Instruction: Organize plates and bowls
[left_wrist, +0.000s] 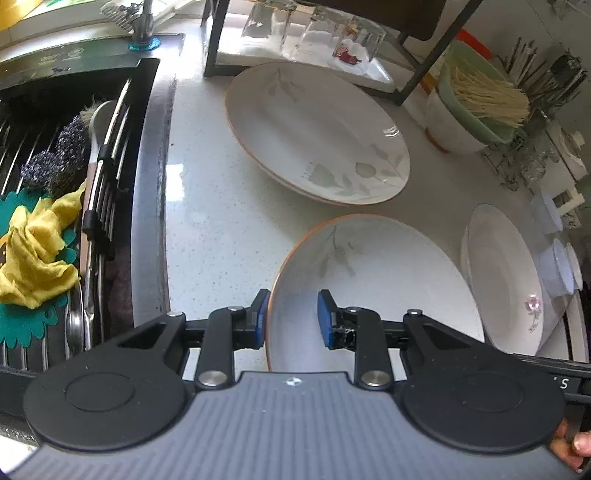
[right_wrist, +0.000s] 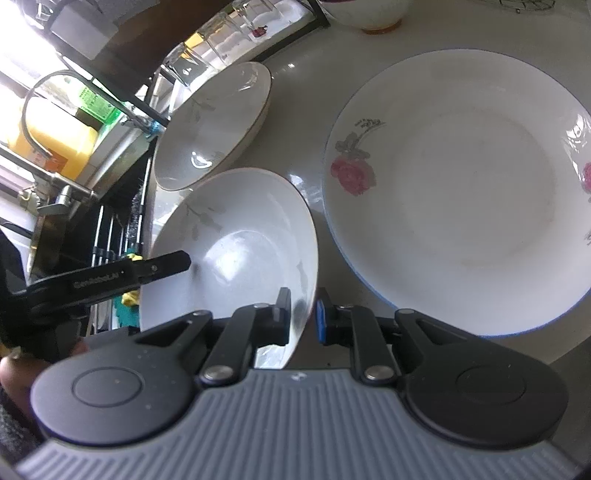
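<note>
A white deep plate with a grey leaf print and orange rim (left_wrist: 369, 280) (right_wrist: 236, 236) sits nearest on the pale counter. My left gripper (left_wrist: 291, 317) is shut on its left rim, one pad outside and one inside. My right gripper (right_wrist: 303, 317) is shut on its right rim, which runs between the pads. One finger of the left gripper (right_wrist: 166, 264) shows across the plate in the right wrist view. A matching leaf plate (left_wrist: 317, 129) (right_wrist: 214, 125) lies farther back. A larger rose-print plate (right_wrist: 461, 192) (left_wrist: 506, 280) lies to the right.
A sink (left_wrist: 155, 184) with a wire rack, scrubbers and a yellow cloth (left_wrist: 37, 251) borders the counter on the left. Upturned glasses (left_wrist: 314, 33) stand under a black shelf frame (left_wrist: 424, 62) at the back. A green bowl of chopsticks (left_wrist: 480, 96) stands back right.
</note>
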